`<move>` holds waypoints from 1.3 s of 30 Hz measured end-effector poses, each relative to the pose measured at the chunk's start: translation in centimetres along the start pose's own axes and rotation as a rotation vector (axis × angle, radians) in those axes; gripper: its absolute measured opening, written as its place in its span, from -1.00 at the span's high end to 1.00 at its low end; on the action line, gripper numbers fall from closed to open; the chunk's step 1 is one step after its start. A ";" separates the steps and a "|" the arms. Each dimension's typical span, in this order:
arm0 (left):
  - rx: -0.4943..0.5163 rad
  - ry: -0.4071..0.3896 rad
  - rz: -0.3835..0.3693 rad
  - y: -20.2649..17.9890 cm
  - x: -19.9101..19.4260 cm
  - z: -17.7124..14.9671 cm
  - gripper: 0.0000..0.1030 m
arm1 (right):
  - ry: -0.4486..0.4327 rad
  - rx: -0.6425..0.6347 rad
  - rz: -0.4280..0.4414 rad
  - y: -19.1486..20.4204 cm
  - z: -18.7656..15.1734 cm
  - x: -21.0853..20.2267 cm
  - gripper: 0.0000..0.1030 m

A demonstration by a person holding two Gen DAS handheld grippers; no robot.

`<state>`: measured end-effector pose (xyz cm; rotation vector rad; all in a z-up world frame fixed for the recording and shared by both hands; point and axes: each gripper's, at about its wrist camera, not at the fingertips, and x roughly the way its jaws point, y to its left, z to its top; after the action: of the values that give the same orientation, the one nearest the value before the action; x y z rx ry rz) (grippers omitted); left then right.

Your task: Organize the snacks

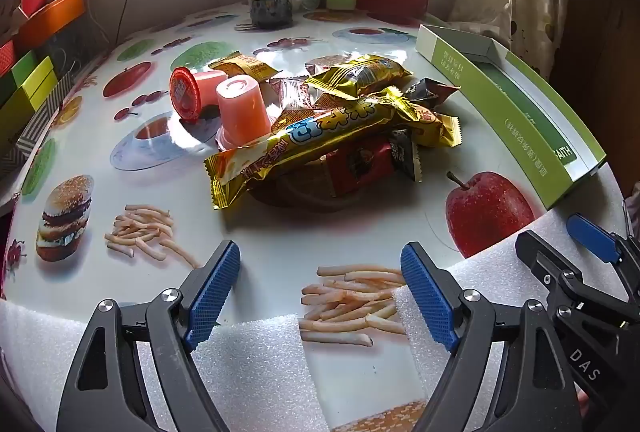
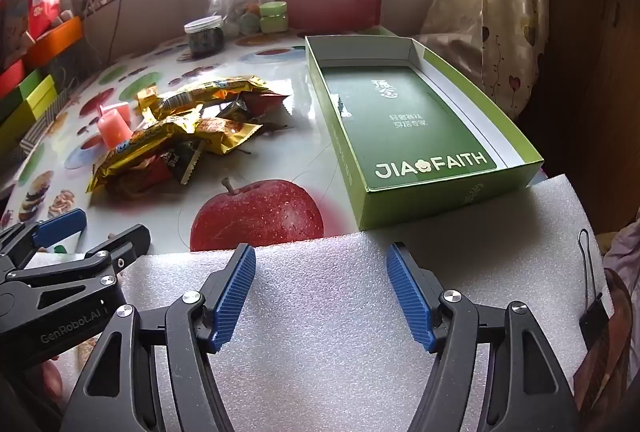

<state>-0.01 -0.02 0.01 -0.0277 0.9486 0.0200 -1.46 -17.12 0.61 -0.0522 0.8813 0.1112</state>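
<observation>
My left tool [image 1: 320, 296] and right tool [image 2: 320, 296] both hang released and empty over the near desk [image 1: 280, 232] edge. No snack is sorted yet: the snack pile [image 1: 328, 127] lies mid-desk, the green box [image 2: 408, 127] empty beside it. Next, I judge, reach forward and grasp the long gold packet [image 1: 304, 143] lying uppermost.

Glossy foil snack wrappers [image 1: 320, 127] lie on a shiny printed tablecloth [image 1: 280, 232], beside a matt cardboard box [image 2: 404, 127].
</observation>
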 end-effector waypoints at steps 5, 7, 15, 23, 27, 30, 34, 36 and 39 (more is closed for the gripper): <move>0.004 0.000 0.001 -0.1 0.0 0.0 -0.61 | 0.000 -0.002 0.001 0.0 -0.1 0.2 -0.33; 0.010 0.003 0.007 -0.2 0.1 0.0 -0.61 | -0.002 0.002 0.002 0.0 -0.1 -0.1 -0.33; 0.005 0.002 0.002 -0.2 0.3 0.4 -0.61 | -0.010 0.004 0.005 0.0 0.0 -0.1 -0.33; 0.003 -0.006 0.002 0.0 -0.1 0.3 -0.61 | -0.012 0.002 0.003 0.1 -0.1 -0.1 -0.33; 0.001 -0.009 0.002 0.0 -0.2 0.2 -0.61 | -0.013 0.002 0.003 0.1 -0.1 -0.1 -0.33; 0.002 -0.010 0.002 0.0 -0.2 0.2 -0.61 | -0.014 0.002 0.002 0.1 -0.1 -0.1 -0.33; 0.001 -0.011 0.001 0.0 -0.2 0.3 -0.61 | -0.014 0.002 0.003 0.1 -0.1 -0.1 -0.33; 0.000 -0.011 0.000 0.1 -0.2 0.3 -0.61 | -0.014 0.002 0.002 0.1 0.0 -0.2 -0.33; 0.001 -0.012 0.000 0.1 -0.2 0.2 -0.61 | -0.014 0.002 0.003 0.1 0.0 -0.2 -0.33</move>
<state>0.04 0.06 0.34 -0.0268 0.9365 0.0202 -1.58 -17.05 0.73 -0.0480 0.8675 0.1130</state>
